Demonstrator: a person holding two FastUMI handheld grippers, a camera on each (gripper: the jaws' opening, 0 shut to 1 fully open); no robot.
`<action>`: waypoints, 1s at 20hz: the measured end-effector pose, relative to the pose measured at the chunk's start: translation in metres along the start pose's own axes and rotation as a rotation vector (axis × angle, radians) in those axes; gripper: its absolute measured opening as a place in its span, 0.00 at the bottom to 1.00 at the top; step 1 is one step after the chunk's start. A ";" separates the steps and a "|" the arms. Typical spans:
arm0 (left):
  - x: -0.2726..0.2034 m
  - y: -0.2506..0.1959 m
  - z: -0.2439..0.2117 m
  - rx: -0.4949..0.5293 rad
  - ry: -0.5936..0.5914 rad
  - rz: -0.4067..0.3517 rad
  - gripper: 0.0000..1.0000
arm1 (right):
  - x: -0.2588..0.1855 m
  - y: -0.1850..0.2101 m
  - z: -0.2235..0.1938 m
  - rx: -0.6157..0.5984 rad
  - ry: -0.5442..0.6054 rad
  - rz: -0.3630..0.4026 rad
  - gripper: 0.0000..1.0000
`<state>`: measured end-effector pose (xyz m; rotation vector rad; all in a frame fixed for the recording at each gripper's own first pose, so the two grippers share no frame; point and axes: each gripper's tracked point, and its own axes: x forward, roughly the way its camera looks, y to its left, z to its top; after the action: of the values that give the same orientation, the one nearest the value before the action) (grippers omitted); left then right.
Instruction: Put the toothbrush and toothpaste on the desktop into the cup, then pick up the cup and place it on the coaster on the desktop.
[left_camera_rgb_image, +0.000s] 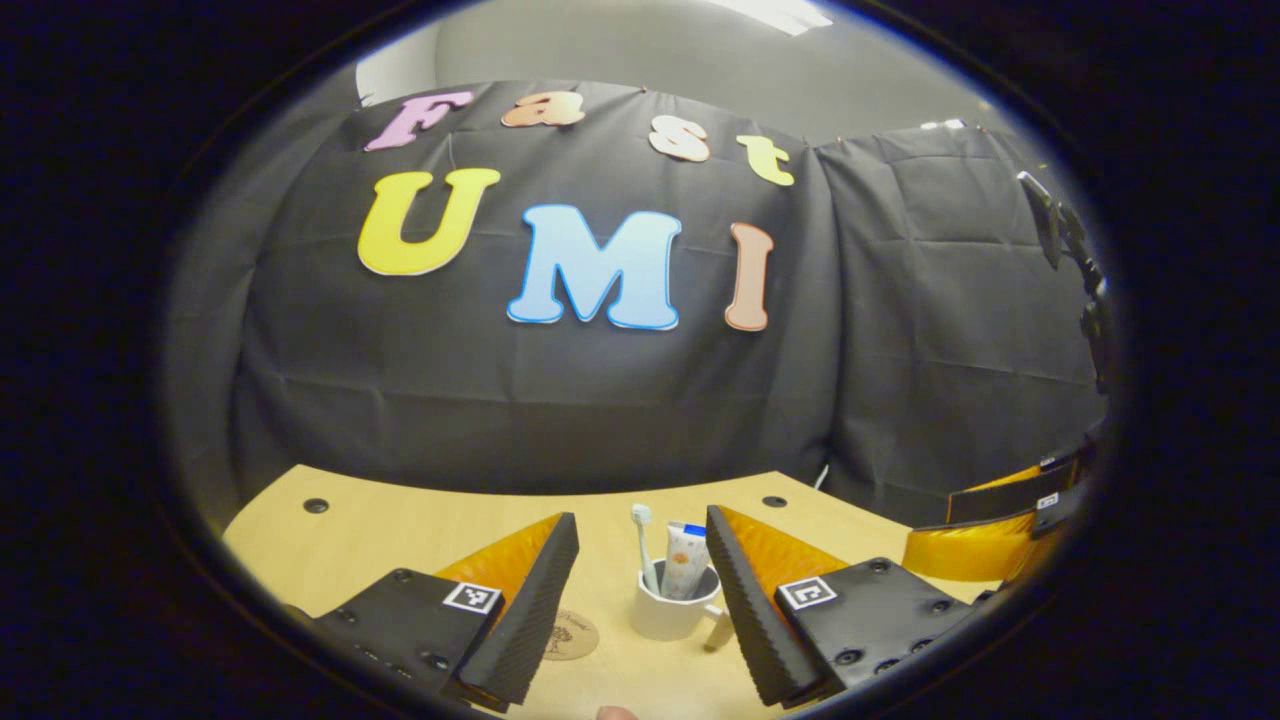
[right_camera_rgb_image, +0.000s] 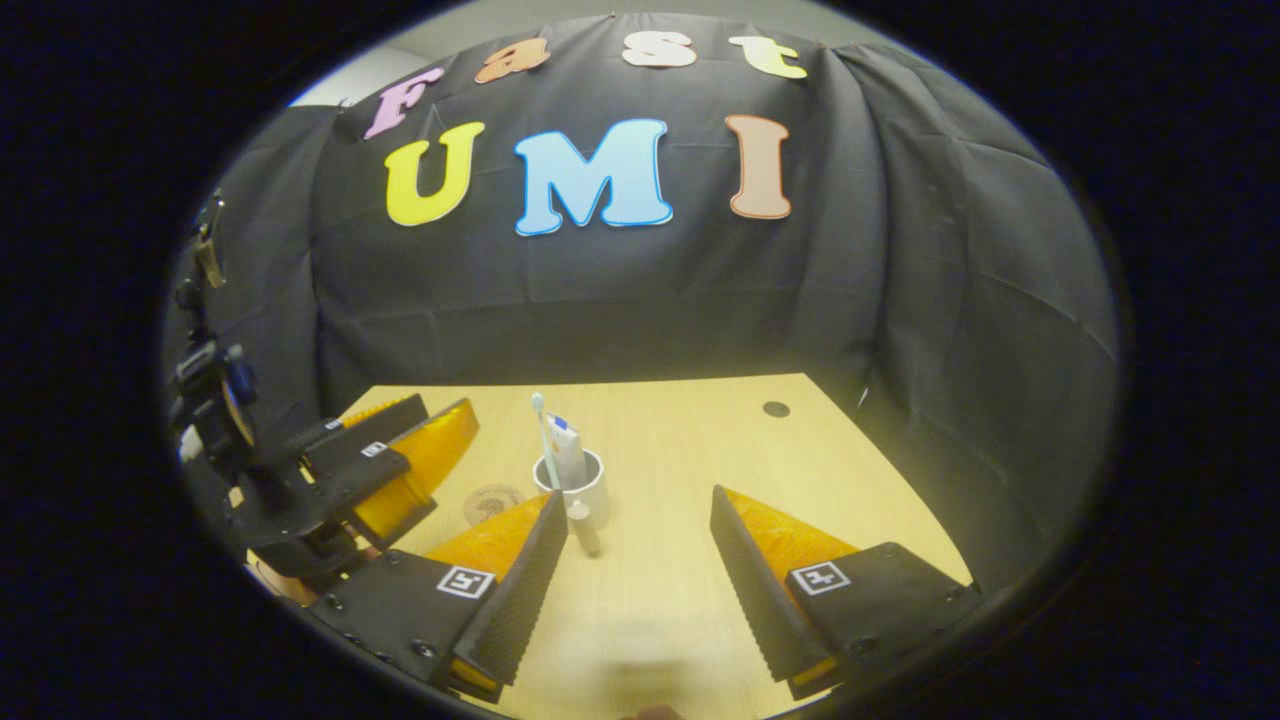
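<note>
the left gripper (left_camera_rgb_image: 640, 590) has its fingers spread wide and holding nothing, framing the white cup (left_camera_rgb_image: 672, 608) that sits just ahead on the pale wooden surface (left_camera_rgb_image: 400, 520). the right gripper (right_camera_rgb_image: 640, 560) also has its fingers apart and empty, with the cup just past its left fingertip, handle turned toward it. the toothbrush (left_camera_rgb_image: 643, 545) and toothpaste (left_camera_rgb_image: 685, 560) already stand upright in the cup, leaning on its rim, so the loading step looks done. the round coaster (left_camera_rgb_image: 570, 635) lies bare just beside the cup, apparently not touching it, though the fisheye bend makes that hard to judge. both grippers seem poised for lifting the cup, and the handle is a likely grip point.
</note>
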<state>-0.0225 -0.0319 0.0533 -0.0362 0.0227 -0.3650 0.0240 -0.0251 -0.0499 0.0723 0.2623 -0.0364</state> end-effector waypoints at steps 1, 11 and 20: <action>-0.006 0.002 0.005 -0.004 -0.001 0.018 0.85 | 0.005 0.005 0.000 0.000 0.013 0.019 0.91; -0.072 0.046 0.049 0.008 -0.060 0.304 0.85 | 0.064 0.040 -0.032 -0.103 0.261 0.168 0.93; -0.090 0.082 0.053 -0.031 -0.012 0.371 0.86 | 0.110 0.051 -0.048 -0.180 0.358 0.142 0.93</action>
<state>-0.0756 0.0779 0.1045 -0.0638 0.0228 0.0064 0.1202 0.0261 -0.1215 -0.0832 0.6158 0.1429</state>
